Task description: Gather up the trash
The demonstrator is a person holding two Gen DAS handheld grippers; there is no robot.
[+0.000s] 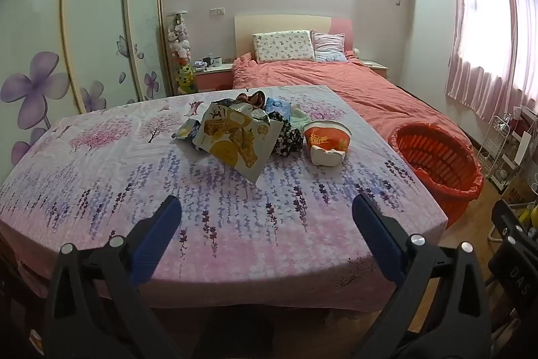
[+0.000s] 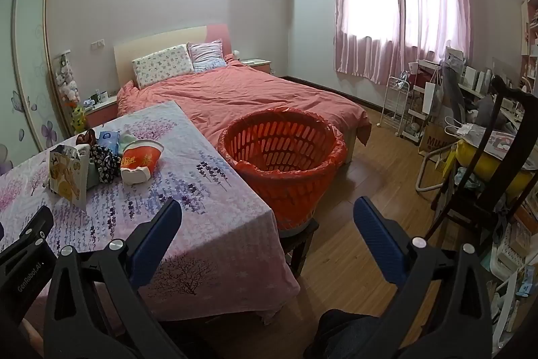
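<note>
I see first the large bed with a salmon-pink quilt [image 2: 242,93], which stands behind everything and touches the far edge of the work surface. In front of it is the table covered with a pink and lilac cloth printed with lavender stems [image 1: 141,177]. At the right side of this table stands the round orange plastic basket with slotted walls and an orange bag lining [image 2: 285,157]; it rests on a dark stool [image 2: 302,244] just beside the table corner, and I see nothing inside it.

The trash lies in one heap near the far middle of the table. The biggest piece is a flat white and yellow snack bag [image 1: 235,140], leaning on the others. To its right an orange paper noodle cup [image 1: 328,137] lies tilted, touching a crumpled white paper piece [image 1: 328,155] in front of it. Behind these are a dark flowered wrapper [image 1: 285,137] and a small blue tissue pack [image 1: 277,106].

My left gripper [image 1: 267,207] hangs above the near part of the table, its blue pads wide apart and holding nothing. My right gripper [image 2: 267,209] has also its pads fully apart, empty, between the table corner and the wooden floor [image 2: 353,164]. Both are well apart from the heap.
</note>
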